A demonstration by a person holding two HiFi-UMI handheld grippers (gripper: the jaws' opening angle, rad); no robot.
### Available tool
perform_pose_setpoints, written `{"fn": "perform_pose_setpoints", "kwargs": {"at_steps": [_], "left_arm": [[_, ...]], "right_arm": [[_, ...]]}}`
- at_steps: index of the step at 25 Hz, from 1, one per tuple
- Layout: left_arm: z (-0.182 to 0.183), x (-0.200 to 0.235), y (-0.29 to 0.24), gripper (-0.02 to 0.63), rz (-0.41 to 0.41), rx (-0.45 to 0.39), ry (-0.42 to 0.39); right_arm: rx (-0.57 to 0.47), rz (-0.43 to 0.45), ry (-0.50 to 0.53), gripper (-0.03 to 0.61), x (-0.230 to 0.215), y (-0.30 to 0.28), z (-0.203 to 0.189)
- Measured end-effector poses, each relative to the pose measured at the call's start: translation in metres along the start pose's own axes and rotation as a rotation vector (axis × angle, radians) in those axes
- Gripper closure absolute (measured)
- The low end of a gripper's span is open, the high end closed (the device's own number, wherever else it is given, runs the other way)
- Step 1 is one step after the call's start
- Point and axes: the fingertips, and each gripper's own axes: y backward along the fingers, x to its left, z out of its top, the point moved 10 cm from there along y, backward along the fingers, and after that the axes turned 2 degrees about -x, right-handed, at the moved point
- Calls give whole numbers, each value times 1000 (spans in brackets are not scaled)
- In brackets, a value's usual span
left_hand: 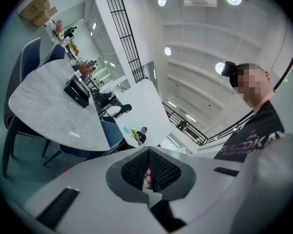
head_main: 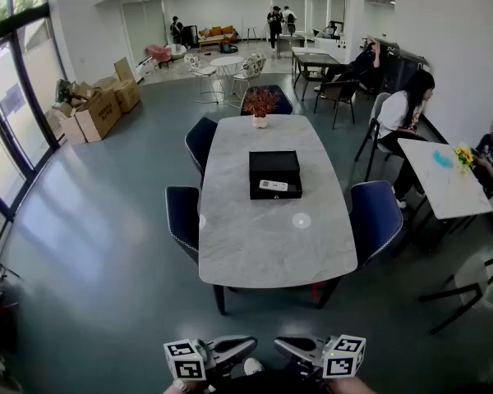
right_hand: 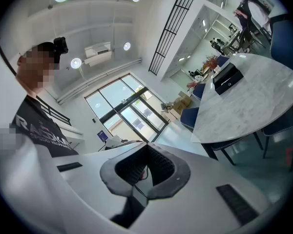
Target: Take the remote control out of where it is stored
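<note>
**Approach Toward 12 O'Clock**

Head view: the remote control [head_main: 273,185] lies in the black box [head_main: 274,161] at 12 o'clock. It is well apart from your left gripper [head_main: 240,350] and right gripper [head_main: 289,348], with its long axis 9-to-3 and neither gripper nearer.
Left gripper view: jaws together, empty.
Right gripper view: likewise.

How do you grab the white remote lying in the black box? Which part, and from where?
Probably from straight above. The remote lies flat in the open black box, near its front wall, long side running left to right. The walls block a sideways reach, so come down and pinch its middle across the narrow width.
</note>
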Motion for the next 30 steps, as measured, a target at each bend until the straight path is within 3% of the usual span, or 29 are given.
{"fn": "perform_pose_setpoints", "kwargs": {"at_steps": [17, 30], "left_arm": [[-4, -2, 3, 607, 4, -1, 2], [-3, 1, 2, 608, -3, -6, 5]], "right_arm": [[-2, 33, 21, 568, 6, 0, 0], [-54, -3, -25, 568, -3, 4, 6]]}}
